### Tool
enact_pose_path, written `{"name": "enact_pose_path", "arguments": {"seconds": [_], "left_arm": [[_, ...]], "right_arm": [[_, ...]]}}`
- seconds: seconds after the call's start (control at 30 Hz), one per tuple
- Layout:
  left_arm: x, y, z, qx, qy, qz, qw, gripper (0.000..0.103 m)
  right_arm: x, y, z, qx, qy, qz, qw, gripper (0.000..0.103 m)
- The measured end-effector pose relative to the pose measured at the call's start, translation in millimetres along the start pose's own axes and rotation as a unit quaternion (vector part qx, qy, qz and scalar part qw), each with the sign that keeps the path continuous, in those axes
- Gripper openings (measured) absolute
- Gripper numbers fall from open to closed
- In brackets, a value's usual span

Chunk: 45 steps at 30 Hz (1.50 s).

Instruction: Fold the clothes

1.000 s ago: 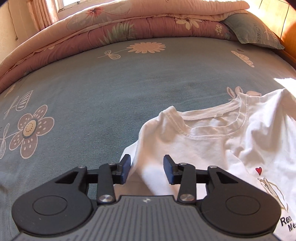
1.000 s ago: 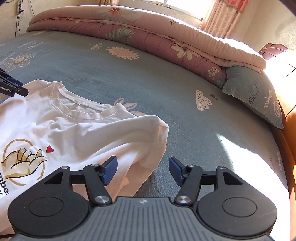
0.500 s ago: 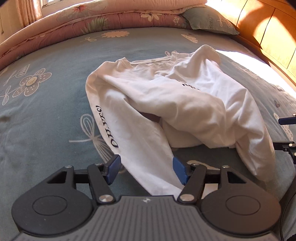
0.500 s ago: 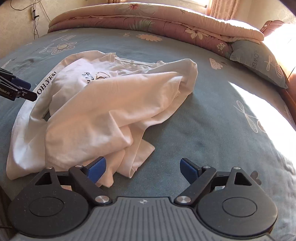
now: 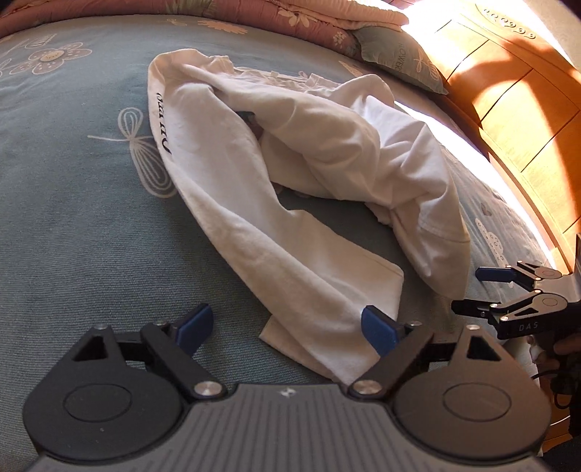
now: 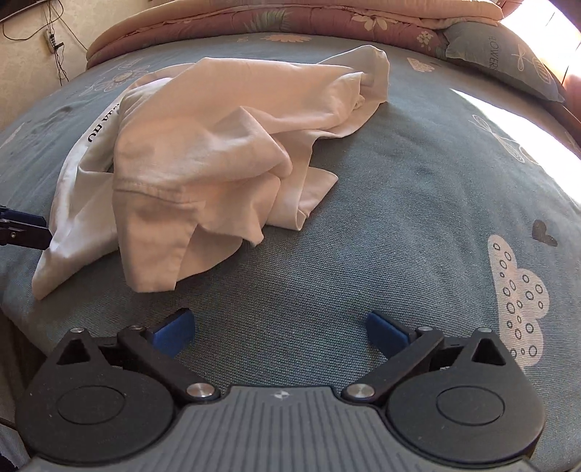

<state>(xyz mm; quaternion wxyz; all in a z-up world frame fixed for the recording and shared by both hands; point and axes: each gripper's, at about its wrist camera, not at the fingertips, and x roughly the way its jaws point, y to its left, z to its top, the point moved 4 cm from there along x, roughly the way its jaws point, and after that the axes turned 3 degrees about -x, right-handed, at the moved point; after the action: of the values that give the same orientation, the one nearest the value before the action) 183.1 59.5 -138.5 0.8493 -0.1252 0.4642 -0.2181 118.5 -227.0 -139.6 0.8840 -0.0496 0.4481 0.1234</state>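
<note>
A wide bed [image 6: 417,203], covered in a grey-blue sheet printed with pale flowers and clouds, is filling both views, with a rolled pink quilt [image 6: 290,18] lying along its far edge and a grey-blue pillow [image 6: 508,54] sitting beside a sunlit wooden headboard [image 5: 515,101]. In the middle of the sheet a white T-shirt [image 5: 326,145] is lying in a loose, crumpled heap, folded over itself, with black lettering showing along one edge; the words are too distorted to read with any certainty. The left gripper [image 5: 287,323] is hovering low over the near corner of the shirt, its blue-padded jaws having just been opening and now standing wide apart, a strip of the cloth lying between them but not pinched. The right gripper [image 6: 279,326] is hanging over bare sheet just beside the heap, its jaws likewise just opened to full spread with nothing between them. In the left wrist view its fingers are showing at the frame's right edge, near the shirt's hem.
</note>
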Motion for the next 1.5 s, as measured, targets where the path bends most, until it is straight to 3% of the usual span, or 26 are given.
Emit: {"name": "enact_pose_path", "arguments": {"seconds": [0.1,0.2,0.33,0.5,0.67,0.77,0.9,0.93,1.17,1.27,1.3,1.33,1.37,1.4,1.43,1.47,1.5], "left_arm": [[-0.3,-2.2,-0.3,0.002,0.005,0.002,1.0,0.102],[-2.4,-7.7,-1.1,-0.01,0.007,-0.005,0.9999,0.094],[5.4,-12.4,-1.1,-0.027,0.008,-0.053,0.9982,0.093],[8.2,-9.5,17.8,-0.061,-0.019,-0.082,0.9946,0.093],[5.2,-18.5,28.3,-0.092,-0.055,-0.145,0.9836,0.092],[8.9,-23.7,19.2,-0.104,-0.042,-0.188,0.9757,0.092],[24.3,-13.2,-6.2,-0.15,-0.003,-0.213,0.9655,0.092],[23.9,-11.0,-10.4,-0.153,-0.01,-0.218,0.9637,0.09],[37.7,-17.7,7.3,-0.158,0.004,-0.23,0.9603,0.086],[43.5,-10.5,2.8,-0.166,-0.005,-0.217,0.9619,0.07],[44.5,-2.4,-0.8,-0.185,-0.002,-0.211,0.9599,0.054],[46.5,7.5,-5.2,-0.211,0.005,-0.206,0.9556,0.029],[48.5,17.4,-9.7,-0.237,0.011,-0.2,0.9506,0.014],[50.5,27.3,-14.1,-0.263,0.017,-0.195,0.9449,0.008],[51.8,32.6,-17.4,-0.281,0.019,-0.197,0.9392,0.008],[51.5,31.4,-17.9,-0.278,0.016,-0.195,0.9404,0.008],[50.0,26.4,-15.8,-0.262,0.014,-0.183,0.9474,0.007]], "right_arm": [[-1.7,-4.3,-0.9,0.013,-0.011,0.01,1.0,0.103],[-3.1,-7.3,-2.5,0.017,-0.02,0.019,0.999,0.103],[-2.3,-6.7,-3.6,0.014,-0.026,0.018,0.999,0.103],[-2.1,-5.6,-3.7,0.012,-0.025,0.014,1.0,0.103],[-0.5,-3.9,-3.9,0.01,-0.029,0.009,1.0,0.103],[0.0,-1.9,-4.5,0.002,-0.028,0.003,1.0,0.103],[-0.6,-2.4,-5.2,0.0,-0.029,0.003,1.0,0.103],[-1.1,-2.8,-5.2,0.001,-0.03,0.004,1.0,0.103],[-0.6,-0.3,-5.6,-0.006,-0.031,-0.002,0.999,0.103],[-0.9,-0.3,-6.1,-0.004,-0.033,-0.004,0.999,0.103],[-1.3,-0.9,-6.3,-0.002,-0.034,-0.002,0.999,0.103],[-1.9,-1.9,-6.8,0.001,-0.036,0.001,0.999,0.103],[-2.4,-2.9,-7.0,0.003,-0.038,0.004,0.999,0.103],[-2.9,-4.0,-6.9,0.007,-0.04,0.007,0.999,0.103],[-3.1,-4.9,-6.8,0.01,-0.042,0.01,0.999,0.103],[-2.9,-5.5,-6.6,0.012,-0.044,0.011,0.999,0.103],[-2.8,-5.1,-6.4,0.011,-0.044,0.011,0.999,0.103]]}}
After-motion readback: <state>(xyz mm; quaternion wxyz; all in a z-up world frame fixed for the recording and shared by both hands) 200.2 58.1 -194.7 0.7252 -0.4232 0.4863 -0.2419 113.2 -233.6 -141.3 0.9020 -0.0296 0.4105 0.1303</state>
